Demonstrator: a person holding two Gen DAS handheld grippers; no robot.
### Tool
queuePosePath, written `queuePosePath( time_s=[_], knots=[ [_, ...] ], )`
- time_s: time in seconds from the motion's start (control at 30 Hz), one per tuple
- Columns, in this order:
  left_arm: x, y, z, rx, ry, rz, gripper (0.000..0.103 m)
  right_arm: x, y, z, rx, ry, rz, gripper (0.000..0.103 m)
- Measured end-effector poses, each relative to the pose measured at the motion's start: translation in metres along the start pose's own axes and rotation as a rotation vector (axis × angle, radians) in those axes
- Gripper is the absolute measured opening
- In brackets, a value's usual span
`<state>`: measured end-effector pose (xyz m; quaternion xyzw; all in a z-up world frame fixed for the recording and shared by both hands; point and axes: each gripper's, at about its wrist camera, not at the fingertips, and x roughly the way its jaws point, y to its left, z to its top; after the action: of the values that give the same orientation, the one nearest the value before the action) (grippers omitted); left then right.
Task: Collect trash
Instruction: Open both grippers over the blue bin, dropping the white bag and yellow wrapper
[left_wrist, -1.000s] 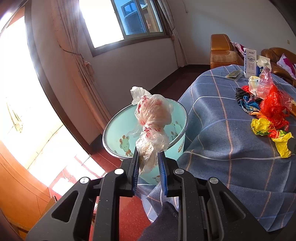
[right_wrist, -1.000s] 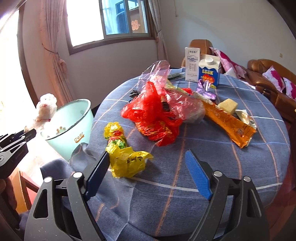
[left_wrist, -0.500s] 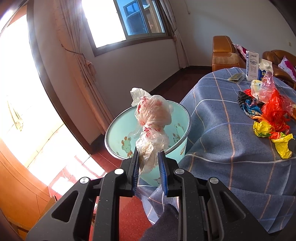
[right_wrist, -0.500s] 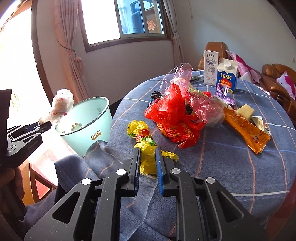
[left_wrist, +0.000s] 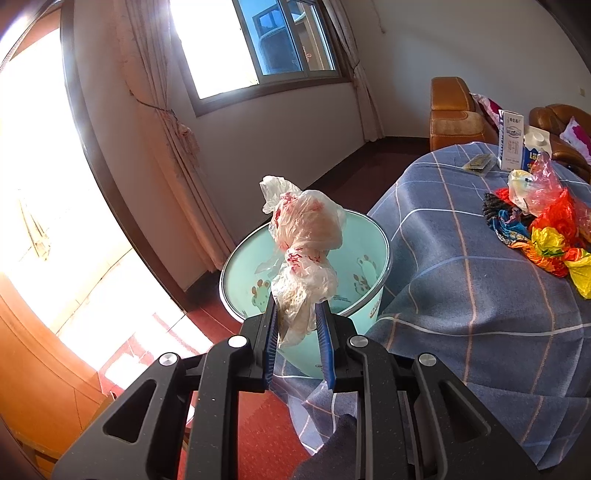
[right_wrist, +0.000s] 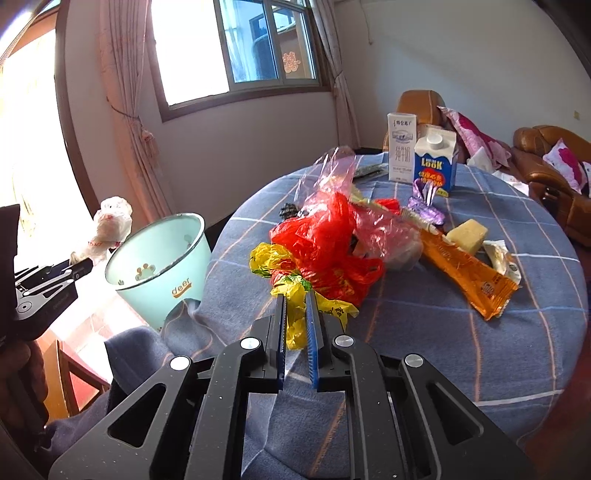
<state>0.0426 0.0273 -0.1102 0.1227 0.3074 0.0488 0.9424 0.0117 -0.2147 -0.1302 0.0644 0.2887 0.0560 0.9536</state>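
Since 1 second ago your right gripper (right_wrist: 295, 325) clamped the crumpled yellow plastic wrapper (right_wrist: 295, 291); your left gripper (left_wrist: 297, 332), pinching the knotted white plastic bag (left_wrist: 304, 254), sits just near-left of the mint-green bin (left_wrist: 365, 258)

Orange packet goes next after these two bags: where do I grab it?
Take the orange wrapper at its near, crimped end, which points toward the table edge, coming in low from that side. It lies flat and long, so close the jaws across its thin width.
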Motion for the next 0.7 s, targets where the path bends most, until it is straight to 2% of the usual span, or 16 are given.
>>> queuePosePath(
  time_s=[0.4,0.7],
  knots=[
    [0.008,0.009,0.012,0.066,-0.024,0.064,0.021,0.002,0.030,0.023,-0.078,-0.070,0.098,0.010],
    [0.031,0.031,0.014,0.082,0.036,0.108,0.021,0.027,0.052,0.048,-0.154,-0.082,0.149,0.010]
  ],
)
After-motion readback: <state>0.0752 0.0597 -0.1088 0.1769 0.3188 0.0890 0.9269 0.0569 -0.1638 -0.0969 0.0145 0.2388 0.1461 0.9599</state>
